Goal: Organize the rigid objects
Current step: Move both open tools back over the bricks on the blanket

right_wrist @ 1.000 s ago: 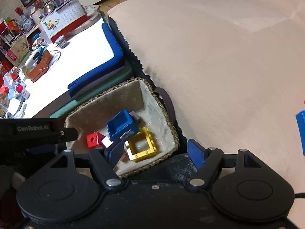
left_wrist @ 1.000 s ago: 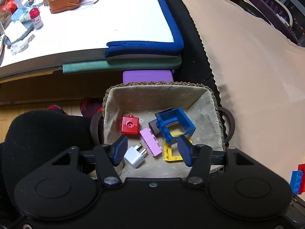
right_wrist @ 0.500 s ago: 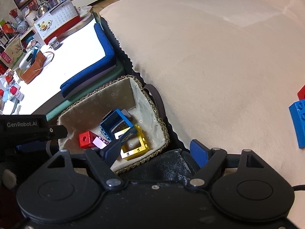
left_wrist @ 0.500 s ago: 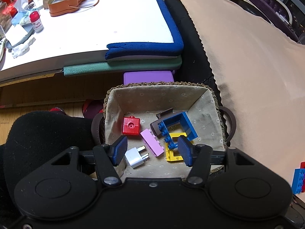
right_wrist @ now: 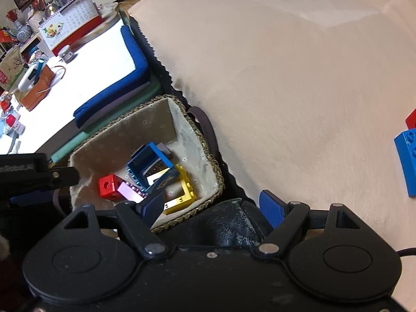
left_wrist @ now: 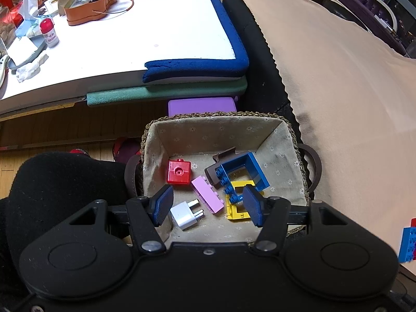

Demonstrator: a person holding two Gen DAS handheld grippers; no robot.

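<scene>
Blue brick [right_wrist: 408, 160] on beige cover cut off by right edge in right wrist view, red piece [right_wrist: 411, 118] above it barely a corner. Yellow frame [left_wrist: 238, 205] half buried under blue frame [left_wrist: 243, 173]; brown part [left_wrist: 215, 167] behind mostly hidden. Calendar [right_wrist: 70, 23] print too small to read.

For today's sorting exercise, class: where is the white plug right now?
In the left wrist view the white plug lies in the basket, at its near left corner, beside the pink brick and below the red block.
</scene>
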